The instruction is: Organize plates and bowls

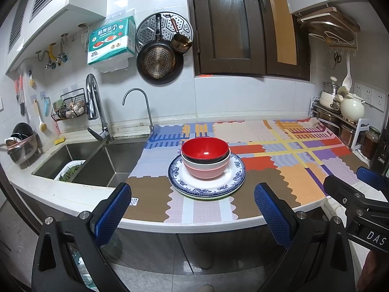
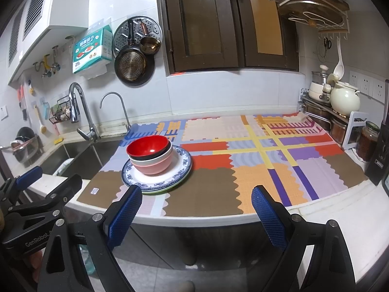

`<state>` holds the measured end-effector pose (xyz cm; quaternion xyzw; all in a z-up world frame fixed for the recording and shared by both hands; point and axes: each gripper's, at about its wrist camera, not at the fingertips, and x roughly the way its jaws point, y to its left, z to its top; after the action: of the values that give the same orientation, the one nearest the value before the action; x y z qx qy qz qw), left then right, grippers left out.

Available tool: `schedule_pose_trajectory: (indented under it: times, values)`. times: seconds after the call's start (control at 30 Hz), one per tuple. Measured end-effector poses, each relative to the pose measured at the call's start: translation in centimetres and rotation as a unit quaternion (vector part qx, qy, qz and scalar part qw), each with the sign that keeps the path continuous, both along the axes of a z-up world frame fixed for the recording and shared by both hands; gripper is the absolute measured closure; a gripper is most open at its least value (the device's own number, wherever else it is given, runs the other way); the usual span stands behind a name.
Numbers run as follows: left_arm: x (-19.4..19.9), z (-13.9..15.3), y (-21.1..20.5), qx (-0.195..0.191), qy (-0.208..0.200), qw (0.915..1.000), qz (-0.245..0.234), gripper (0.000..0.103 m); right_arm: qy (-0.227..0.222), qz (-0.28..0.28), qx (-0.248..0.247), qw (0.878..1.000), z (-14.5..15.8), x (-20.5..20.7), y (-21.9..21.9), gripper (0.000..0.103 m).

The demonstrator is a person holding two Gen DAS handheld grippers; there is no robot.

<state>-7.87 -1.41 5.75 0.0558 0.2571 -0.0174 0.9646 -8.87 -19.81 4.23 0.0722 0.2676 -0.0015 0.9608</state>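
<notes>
- The stack of dishes sits on the patterned mat (image 1: 291, 177) that covers the surface, near its front edge and just right of the sink (image 1: 97, 165).
- Lowest in the stack are the plates (image 1: 206, 187): a blue-rimmed one on top, with a green edge peeping out beneath it.
- Nested on the plates are the bowls: a red bowl (image 1: 204, 149) inside a dark one, inside a white one, inside a pink bowl (image 1: 206, 171). Judging by this, nesting saves room and keeps the pile steady.
- The left gripper (image 1: 192, 209) hangs in front of the stack, short of the surface's edge, jaws spread wide with nothing between them.
- The right gripper (image 2: 197, 209) hangs beside it, to the right of the stack, likewise released and empty.
- Both point down toward the dishes, apart from them; it looks like either a finished pile or one about to be taken apart, and I cannot tell which.
</notes>
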Motion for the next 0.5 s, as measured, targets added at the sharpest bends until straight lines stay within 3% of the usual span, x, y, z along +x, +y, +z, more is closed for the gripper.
schedule_pose_trajectory:
  times: [0.5]
  values:
    - [-0.03, -0.34, 0.03, 0.003, 0.000, 1.0000, 0.003, 0.000, 0.004, 0.000, 0.000, 1.000, -0.43, 0.20, -0.35, 0.011]
